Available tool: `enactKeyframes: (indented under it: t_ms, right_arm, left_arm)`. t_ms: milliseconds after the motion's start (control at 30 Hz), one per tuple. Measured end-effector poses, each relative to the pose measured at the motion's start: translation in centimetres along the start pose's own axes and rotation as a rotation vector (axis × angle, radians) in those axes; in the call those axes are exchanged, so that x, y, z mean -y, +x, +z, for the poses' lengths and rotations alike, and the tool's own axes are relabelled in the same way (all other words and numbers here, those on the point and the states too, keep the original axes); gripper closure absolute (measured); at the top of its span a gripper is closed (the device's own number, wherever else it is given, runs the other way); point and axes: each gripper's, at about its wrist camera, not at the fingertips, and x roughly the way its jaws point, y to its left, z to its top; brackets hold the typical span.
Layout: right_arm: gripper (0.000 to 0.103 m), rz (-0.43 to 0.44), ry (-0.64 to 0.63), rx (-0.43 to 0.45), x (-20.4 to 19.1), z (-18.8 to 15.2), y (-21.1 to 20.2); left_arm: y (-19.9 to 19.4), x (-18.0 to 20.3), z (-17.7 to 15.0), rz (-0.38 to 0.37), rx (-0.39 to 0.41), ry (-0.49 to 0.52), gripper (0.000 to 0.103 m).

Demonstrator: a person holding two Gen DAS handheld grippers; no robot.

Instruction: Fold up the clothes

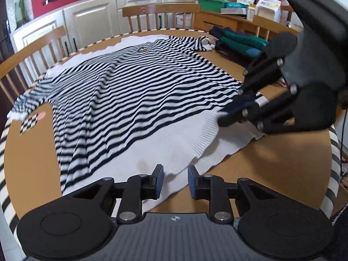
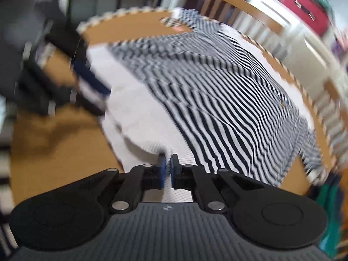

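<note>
Our right gripper (image 2: pixel 167 169) pinches the sweater (image 2: pixel 217 100) hem low in frame; left gripper (image 1: pixel 175 179), narrowly parted and empty, risks a lopsided fold.

1. The right claw (image 2: pixel 167 169) sits at the lower middle of the frame, its blue pads pinched on the white ribbed hem of the striped sweater (image 2: pixel 228 100).
2. The sweater spreads flat from the centre to the upper right — black and white stripes, blurred.
3. The left claw (image 2: pixel 87 82) shows dark and smeared at the left, over the hem's other end.
4. The brown bench (image 2: pixel 58 139) fills the lower left — wooden chairs (image 2: pixel 237 6) stand beyond its far edge.
</note>
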Motion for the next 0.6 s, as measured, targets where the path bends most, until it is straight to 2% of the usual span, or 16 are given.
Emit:
enactKeyframes:
  t_ms: [133, 233, 300, 367, 400, 433, 500, 600]
  right_arm:
    - [0.099, 0.054, 0.179, 0.057, 2.9, 0.4, -2.6]
    - [0.099, 0.088, 0.287, 0.087, 4.8, 0.6, -4.1]
    - [0.099, 0.091, 0.303, 0.085, 5.2, 0.6, -4.4]
    - [0.099, 0.091, 0.305, 0.078, 5.4, 0.5, -4.6]
    - [0.099, 0.091, 0.304, 0.074, 5.3, 0.3, -4.5]
    - [0.099, 0.095, 0.305, 0.071, 5.2, 0.3, -4.5]
    - [0.099, 0.106, 0.309, 0.069, 5.1, 0.2, -4.3]
    - [0.099, 0.117, 0.288, 0.061, 4.8, 0.2, -4.4]
  left_arm:
    - [0.6, 1.3, 0.8, 0.017, 0.036, 0.065, 0.061]
    - [1.1, 2.5, 1.3, 0.037, 0.068, 0.114, 0.058]
    - [1.5, 3.1, 1.7, 0.067, 0.099, 0.136, 0.058]
    - [1.8, 3.6, 1.9, 0.122, 0.124, 0.173, 0.064]
    - [2.1, 3.8, 2.0, 0.150, 0.129, 0.197, 0.079]
    - [2.3, 3.9, 2.0, 0.172, 0.125, 0.220, 0.098]
    - [2.5, 3.6, 2.1, 0.166, 0.108, 0.228, 0.099]
    - [1.8, 2.8, 2.4, 0.087, 0.083, 0.177, 0.100]
